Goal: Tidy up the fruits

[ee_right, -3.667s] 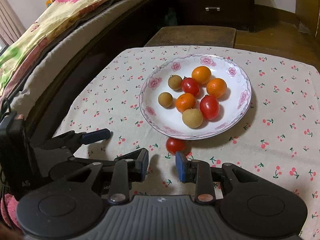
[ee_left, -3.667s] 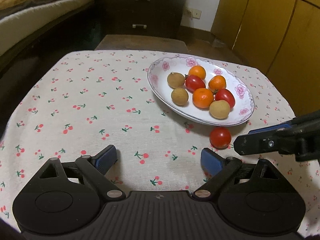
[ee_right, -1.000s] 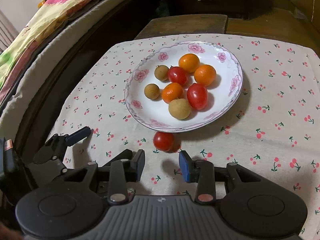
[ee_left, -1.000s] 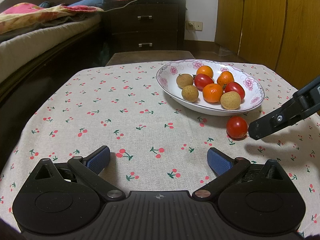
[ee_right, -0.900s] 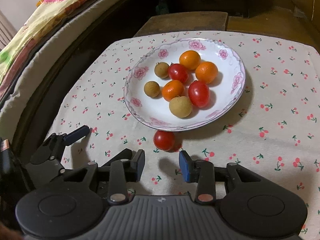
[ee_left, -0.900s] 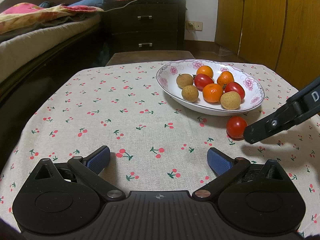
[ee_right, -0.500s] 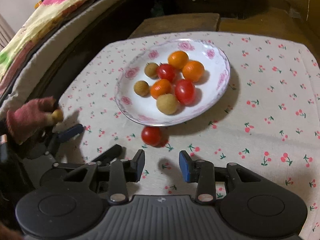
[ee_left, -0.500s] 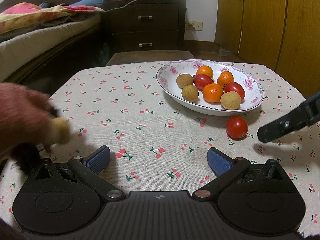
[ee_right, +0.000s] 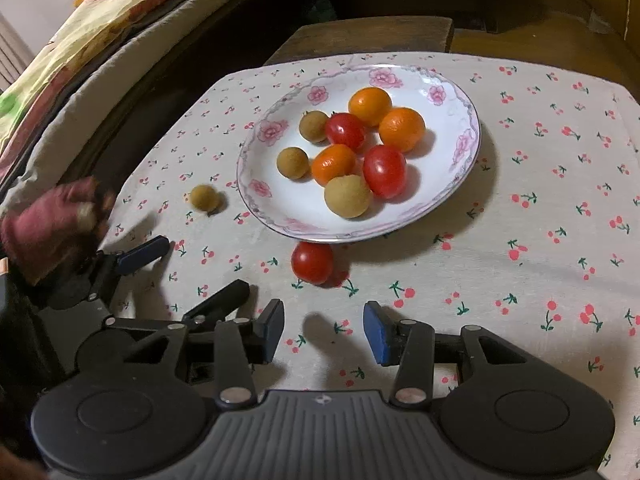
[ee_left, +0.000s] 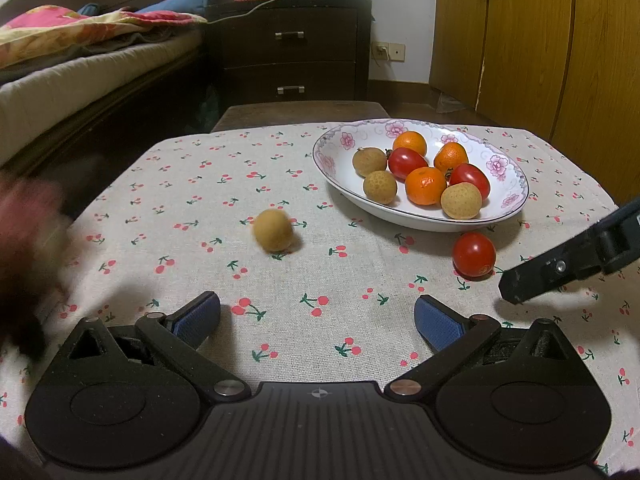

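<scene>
A white floral plate (ee_left: pixel 508 204) (ee_right: pixel 460 184) holds several fruits: oranges, red tomatoes and brown longans. A loose red tomato (ee_left: pixel 474 255) (ee_right: pixel 312 262) lies on the cloth just in front of the plate. A loose brown longan (ee_left: pixel 273 230) (ee_right: pixel 204 197) lies on the cloth left of the plate. My left gripper (ee_left: pixel 316 318) is open and empty, low over the cloth. My right gripper (ee_right: pixel 323 334) is open and empty, just short of the loose tomato; one of its fingers (ee_left: pixel 560 266) shows in the left wrist view.
The table carries a cherry-print cloth (ee_left: pixel 240 184). A blurred hand in a red glove (ee_right: pixel 52 220) is at the table's left edge. A bed (ee_left: pixel 60 60) stands to the left, a dark dresser (ee_left: pixel 292 48) behind, and wooden cabinets (ee_left: pixel 540 60) to the right.
The gloved hand, which came in from the left holding a longan, has let it go; the longan now lies on the cloth left of the plate. The hand has drawn back left.
</scene>
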### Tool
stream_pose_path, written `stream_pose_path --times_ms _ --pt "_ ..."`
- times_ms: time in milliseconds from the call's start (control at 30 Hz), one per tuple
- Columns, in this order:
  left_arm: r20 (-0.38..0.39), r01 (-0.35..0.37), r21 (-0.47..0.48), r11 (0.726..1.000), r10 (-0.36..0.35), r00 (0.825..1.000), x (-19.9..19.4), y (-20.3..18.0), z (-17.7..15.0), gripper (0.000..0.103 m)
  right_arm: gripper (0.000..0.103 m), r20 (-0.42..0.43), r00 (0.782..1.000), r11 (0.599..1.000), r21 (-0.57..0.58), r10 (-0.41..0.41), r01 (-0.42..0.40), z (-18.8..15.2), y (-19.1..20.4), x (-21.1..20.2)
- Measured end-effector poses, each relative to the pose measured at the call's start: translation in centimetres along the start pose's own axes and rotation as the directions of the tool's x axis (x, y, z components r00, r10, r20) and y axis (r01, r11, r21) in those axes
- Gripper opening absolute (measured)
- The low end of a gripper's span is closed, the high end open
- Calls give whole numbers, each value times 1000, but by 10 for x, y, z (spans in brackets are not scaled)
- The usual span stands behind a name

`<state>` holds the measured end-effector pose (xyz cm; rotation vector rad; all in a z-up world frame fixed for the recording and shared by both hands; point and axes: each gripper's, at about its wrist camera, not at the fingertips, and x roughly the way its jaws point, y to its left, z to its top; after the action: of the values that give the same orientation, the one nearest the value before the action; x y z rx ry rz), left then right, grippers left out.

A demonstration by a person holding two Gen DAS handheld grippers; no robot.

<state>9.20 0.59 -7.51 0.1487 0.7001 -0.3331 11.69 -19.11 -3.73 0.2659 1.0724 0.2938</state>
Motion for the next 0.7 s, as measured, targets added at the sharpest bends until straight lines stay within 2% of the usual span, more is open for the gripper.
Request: stream_pose_path --times_ms 700 --pt "0 -1 1 1000 1 1000 1 0 0 103 44 49 998 999 26 -33 32 3 5 0"
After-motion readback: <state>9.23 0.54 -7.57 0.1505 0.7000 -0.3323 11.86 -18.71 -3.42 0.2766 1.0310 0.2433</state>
